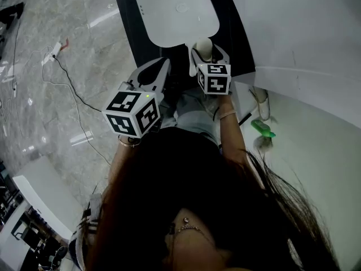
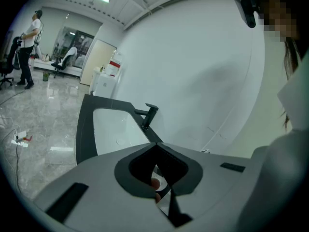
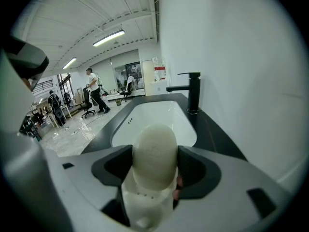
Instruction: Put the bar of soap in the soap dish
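Observation:
A cream oval bar of soap (image 3: 154, 153) stands upright between the jaws of my right gripper (image 3: 154, 166), which is shut on it. In the head view the soap (image 1: 204, 46) pokes out of the right gripper (image 1: 206, 52) just before the near rim of the white sink (image 1: 175, 10). Directly under the soap sits a white piece with small holes (image 3: 146, 204); I cannot tell whether it is the soap dish. My left gripper (image 1: 162, 66) hangs beside the right one, its jaws shut with tips meeting (image 2: 155, 146) and nothing clearly held.
A black counter (image 1: 127, 21) frames the sink, with a black tap (image 3: 192, 92) at its far end by the white wall. A green object (image 1: 263, 129) lies on the white surface at right. Cables (image 1: 67, 78) run over the marble floor at left.

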`<state>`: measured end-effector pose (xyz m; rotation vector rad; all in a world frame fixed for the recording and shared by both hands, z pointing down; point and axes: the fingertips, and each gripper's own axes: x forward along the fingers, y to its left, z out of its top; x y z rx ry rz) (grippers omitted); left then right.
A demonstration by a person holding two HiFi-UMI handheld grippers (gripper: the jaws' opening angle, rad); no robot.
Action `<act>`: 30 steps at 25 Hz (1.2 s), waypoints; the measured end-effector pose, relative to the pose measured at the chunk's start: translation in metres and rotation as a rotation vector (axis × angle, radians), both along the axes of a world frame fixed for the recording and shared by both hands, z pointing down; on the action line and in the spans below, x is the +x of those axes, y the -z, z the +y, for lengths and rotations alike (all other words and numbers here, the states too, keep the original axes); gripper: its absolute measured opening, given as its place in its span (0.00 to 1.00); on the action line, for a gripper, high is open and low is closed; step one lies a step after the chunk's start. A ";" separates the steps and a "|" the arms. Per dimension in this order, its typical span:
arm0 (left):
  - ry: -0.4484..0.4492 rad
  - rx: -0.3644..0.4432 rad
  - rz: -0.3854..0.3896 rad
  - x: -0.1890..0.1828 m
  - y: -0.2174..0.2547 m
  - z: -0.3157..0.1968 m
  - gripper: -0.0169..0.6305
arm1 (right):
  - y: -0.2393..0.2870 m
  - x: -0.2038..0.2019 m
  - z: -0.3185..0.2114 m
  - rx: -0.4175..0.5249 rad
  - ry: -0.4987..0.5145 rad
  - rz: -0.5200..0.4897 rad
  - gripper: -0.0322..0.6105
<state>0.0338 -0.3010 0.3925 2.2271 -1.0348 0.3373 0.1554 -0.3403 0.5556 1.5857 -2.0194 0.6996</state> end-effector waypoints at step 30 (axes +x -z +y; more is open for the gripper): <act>-0.034 0.080 0.033 0.005 0.018 -0.004 0.02 | 0.104 0.046 0.049 0.083 -0.109 -0.195 0.51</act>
